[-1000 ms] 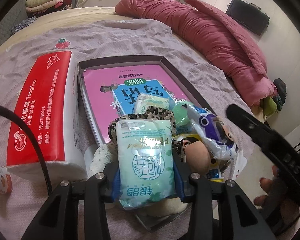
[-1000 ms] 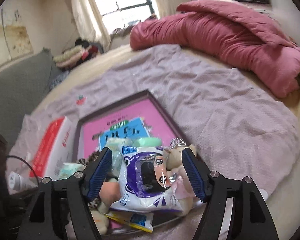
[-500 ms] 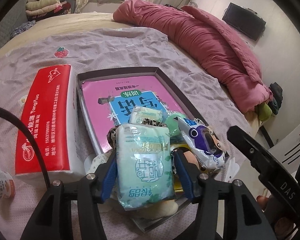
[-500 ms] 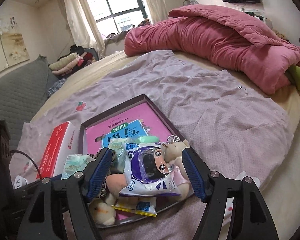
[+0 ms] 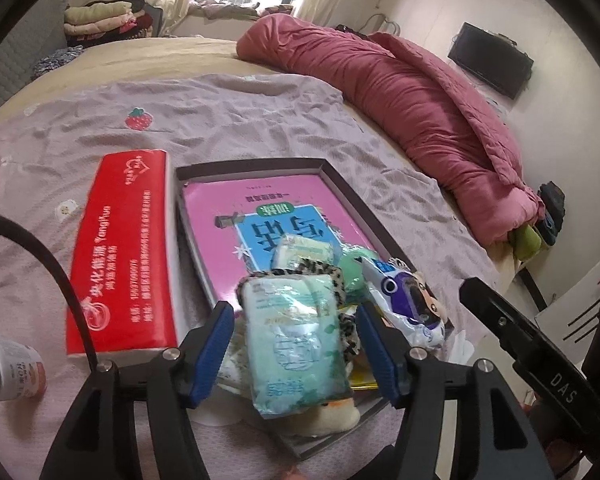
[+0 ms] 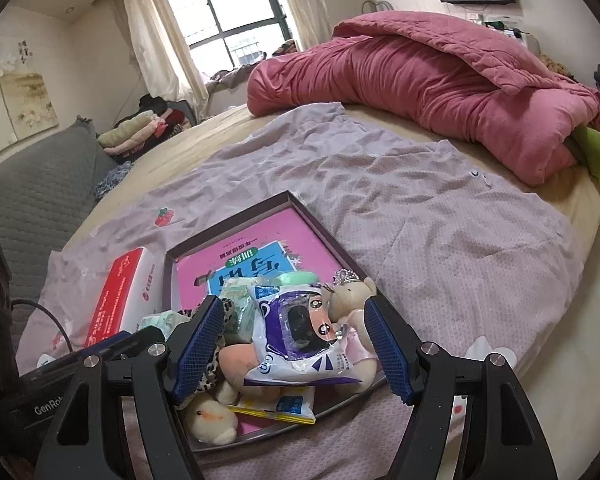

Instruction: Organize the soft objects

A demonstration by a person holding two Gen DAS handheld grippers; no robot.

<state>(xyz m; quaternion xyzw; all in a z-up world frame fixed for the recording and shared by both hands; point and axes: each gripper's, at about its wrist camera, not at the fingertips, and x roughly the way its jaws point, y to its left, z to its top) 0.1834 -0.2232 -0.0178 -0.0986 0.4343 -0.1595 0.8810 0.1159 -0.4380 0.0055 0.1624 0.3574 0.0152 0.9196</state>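
The left gripper (image 5: 296, 346) has just been spreading its jaws; the pale green tissue pack (image 5: 296, 336) lies between them, no pad pressing it, its long axis running away from the camera atop the pile of soft toys. The right gripper (image 6: 292, 344) gapes wide and holds nothing, above the purple snack packet (image 6: 300, 340). All sit in the shallow dark tray (image 5: 352, 196) beside the red tissue box (image 5: 120, 256) on the lilac sheet (image 6: 440, 216)

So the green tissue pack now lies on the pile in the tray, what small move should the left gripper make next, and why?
Probably lift the left gripper straight up and back. Its fingers have just been opening and stand clear of the green tissue pack, which rests on the pile in the tray; pulling sideways might drag it off.
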